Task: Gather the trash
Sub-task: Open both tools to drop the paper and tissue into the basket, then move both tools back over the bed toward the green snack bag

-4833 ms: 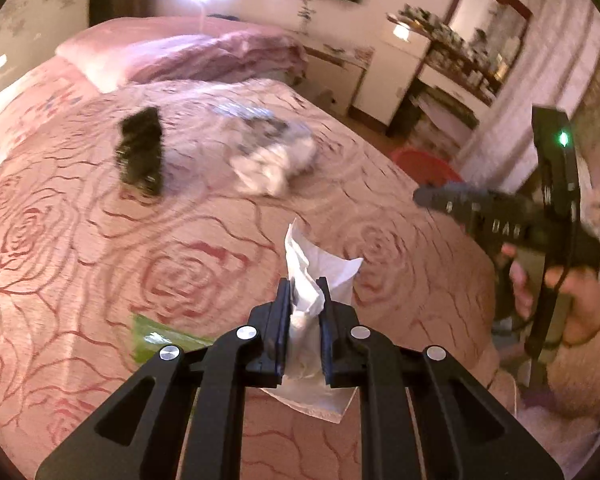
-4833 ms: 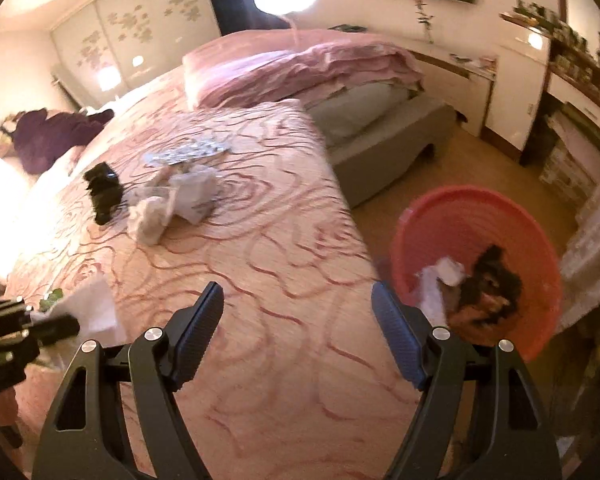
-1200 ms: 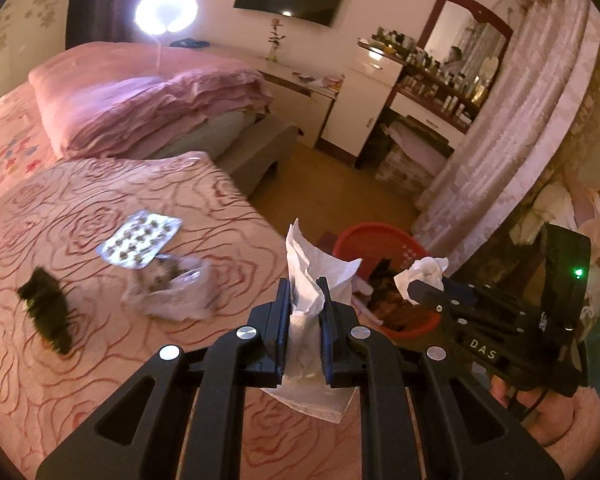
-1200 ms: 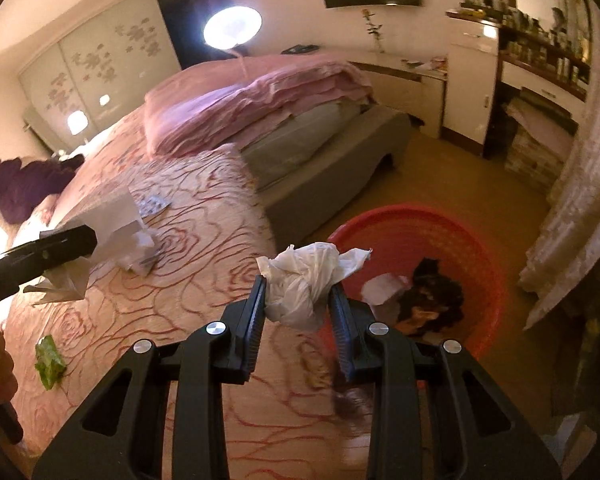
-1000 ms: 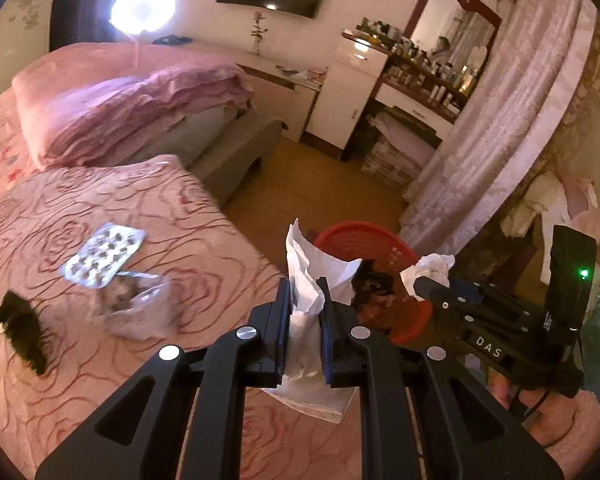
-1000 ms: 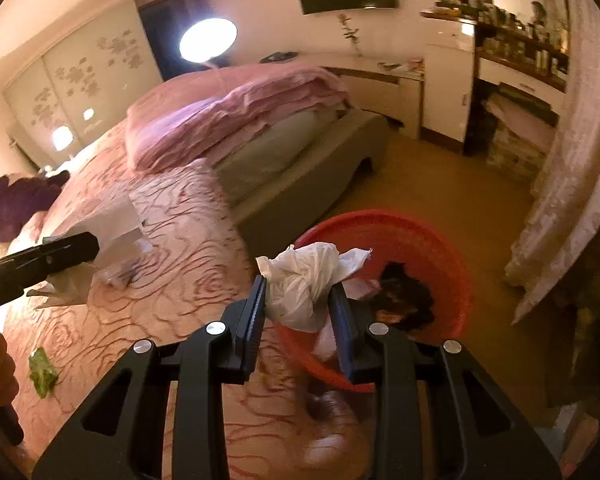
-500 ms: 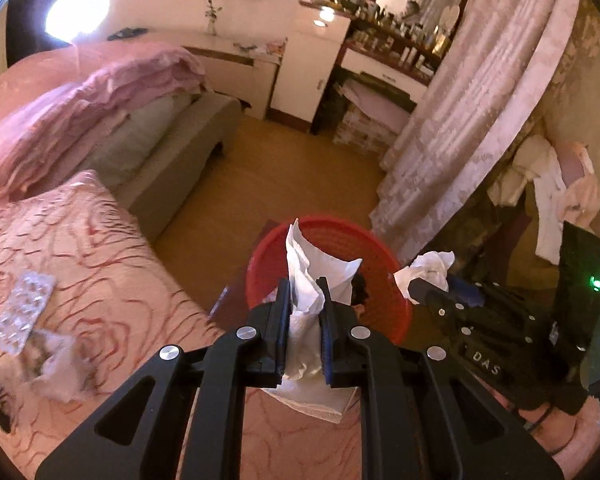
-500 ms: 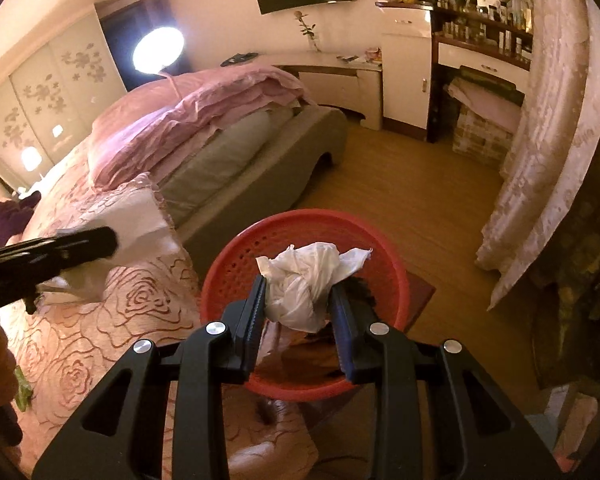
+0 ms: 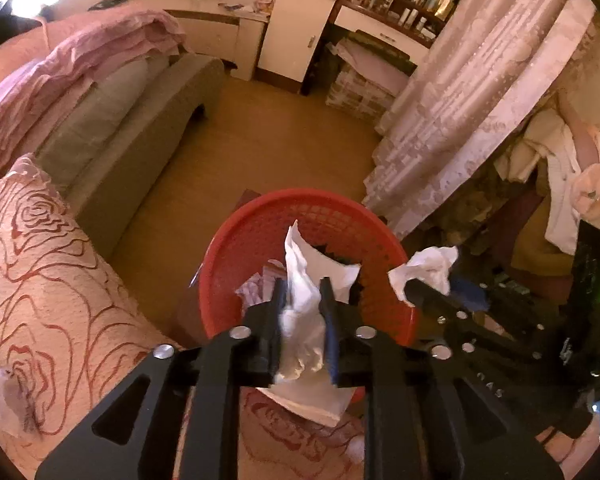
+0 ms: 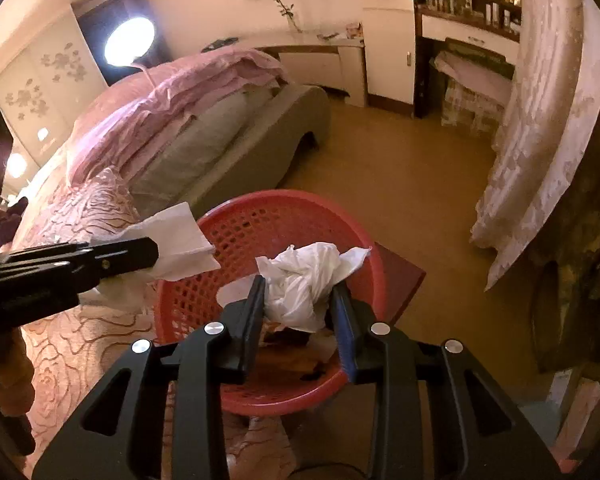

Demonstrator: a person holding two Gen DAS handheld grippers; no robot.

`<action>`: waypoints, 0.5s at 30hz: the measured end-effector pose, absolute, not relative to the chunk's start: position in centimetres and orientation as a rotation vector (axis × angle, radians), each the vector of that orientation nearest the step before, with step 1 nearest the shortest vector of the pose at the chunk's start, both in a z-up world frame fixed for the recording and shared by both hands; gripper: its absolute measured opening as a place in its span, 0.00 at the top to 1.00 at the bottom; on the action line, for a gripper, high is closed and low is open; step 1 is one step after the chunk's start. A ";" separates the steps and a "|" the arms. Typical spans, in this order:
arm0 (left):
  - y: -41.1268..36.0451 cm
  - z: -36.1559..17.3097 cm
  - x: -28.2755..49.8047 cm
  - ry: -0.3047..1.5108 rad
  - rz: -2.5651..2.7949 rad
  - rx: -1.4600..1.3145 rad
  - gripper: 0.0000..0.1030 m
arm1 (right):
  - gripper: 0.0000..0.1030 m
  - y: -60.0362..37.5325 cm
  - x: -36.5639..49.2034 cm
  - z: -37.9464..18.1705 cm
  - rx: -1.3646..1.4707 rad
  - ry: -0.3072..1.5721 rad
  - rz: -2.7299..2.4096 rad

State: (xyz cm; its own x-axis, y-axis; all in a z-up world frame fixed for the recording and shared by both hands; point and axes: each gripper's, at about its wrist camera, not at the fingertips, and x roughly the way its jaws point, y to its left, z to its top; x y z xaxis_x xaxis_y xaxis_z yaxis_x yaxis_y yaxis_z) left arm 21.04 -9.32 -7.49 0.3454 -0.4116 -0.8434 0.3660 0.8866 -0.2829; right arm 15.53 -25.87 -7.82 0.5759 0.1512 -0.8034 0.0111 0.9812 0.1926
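My left gripper (image 9: 303, 292) is shut on a white paper tissue (image 9: 304, 280) and holds it above the red trash basket (image 9: 260, 240). My right gripper (image 10: 300, 292) is shut on a crumpled white tissue wad (image 10: 304, 280), also above the red basket (image 10: 260, 220). The basket stands on the floor by the bed corner and holds some paper and dark scraps. The right gripper and its wad (image 9: 428, 268) show at the basket's right rim in the left wrist view. The left gripper and its tissue (image 10: 176, 240) show at the basket's left rim in the right wrist view.
The pink rose-patterned bed (image 9: 40, 260) lies to the left, with a crumpled wrapper (image 9: 4, 396) on it. A grey bench (image 10: 228, 152) stands at the bed's side. A lace curtain (image 10: 540, 140), white cabinets (image 9: 296, 28) and wooden floor (image 10: 400, 184) surround the basket.
Both grippers have swung from over the bed to over the red basket, each still holding its tissue. The basket now sits directly under the fingertips.
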 end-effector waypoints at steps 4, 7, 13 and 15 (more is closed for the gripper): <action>-9.3 -7.7 21.1 1.106 -0.502 -0.048 0.58 | 0.62 -25.8 15.8 -8.5 0.189 0.970 0.086; -9.2 -7.6 21.2 1.098 -0.497 -0.058 0.48 | 0.51 -25.9 15.7 -8.5 0.201 0.962 0.085; -8.7 -7.0 21.1 1.085 -0.498 -0.079 0.38 | 0.42 -25.8 15.4 -8.3 0.205 0.948 0.092; -8.5 -6.8 21.0 1.081 -0.494 -0.080 0.38 | 0.42 -25.9 15.2 -8.2 0.206 0.947 0.091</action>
State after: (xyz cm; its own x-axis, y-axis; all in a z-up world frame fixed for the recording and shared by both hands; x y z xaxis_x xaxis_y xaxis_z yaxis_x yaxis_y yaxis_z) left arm 21.02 -8.50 -6.79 0.3731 -0.4240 -0.8252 0.3469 0.8887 -0.2998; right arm 15.21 -25.86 -8.21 0.5817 0.1672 -0.7960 0.0129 0.9766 0.2146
